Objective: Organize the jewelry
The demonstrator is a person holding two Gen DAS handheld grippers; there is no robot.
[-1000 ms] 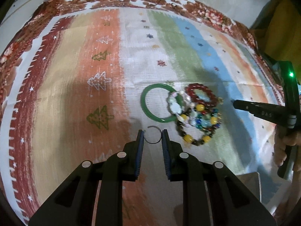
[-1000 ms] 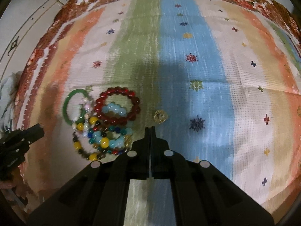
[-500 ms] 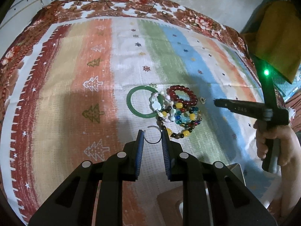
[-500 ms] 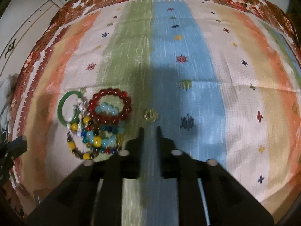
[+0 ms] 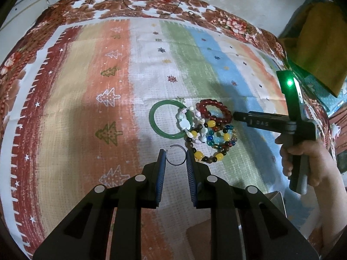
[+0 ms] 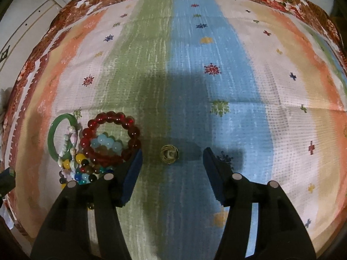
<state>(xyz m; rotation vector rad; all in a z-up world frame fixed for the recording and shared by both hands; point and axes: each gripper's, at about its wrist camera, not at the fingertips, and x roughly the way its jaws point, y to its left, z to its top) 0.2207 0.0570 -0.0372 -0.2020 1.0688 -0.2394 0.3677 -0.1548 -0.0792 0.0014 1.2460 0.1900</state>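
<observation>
My left gripper (image 5: 176, 156) is shut on a thin dark open ring (image 5: 176, 155), held above the striped cloth (image 5: 86, 108). Just beyond lies a pile of jewelry: a green bangle (image 5: 161, 127), a red bead bracelet (image 5: 213, 111) and multicoloured bead bracelets (image 5: 213, 143). My right gripper (image 6: 172, 155) is open wide, its fingers either side of a small gold ring (image 6: 169, 153) on the cloth. The same pile shows in the right wrist view, with the green bangle (image 6: 53, 138) and red bracelet (image 6: 109, 138) to the left. The right gripper also shows in the left wrist view (image 5: 235, 116).
The cloth covers the table, with a floral border (image 5: 151, 0) at the far edge. A yellow cloth (image 5: 314, 43) hangs at the right. A brown box corner (image 5: 208, 236) lies near the front right.
My right gripper has opened from shut to wide and moved close over the gold ring. My left gripper has kept hold of the thin ring and drawn back a little from the pile.
</observation>
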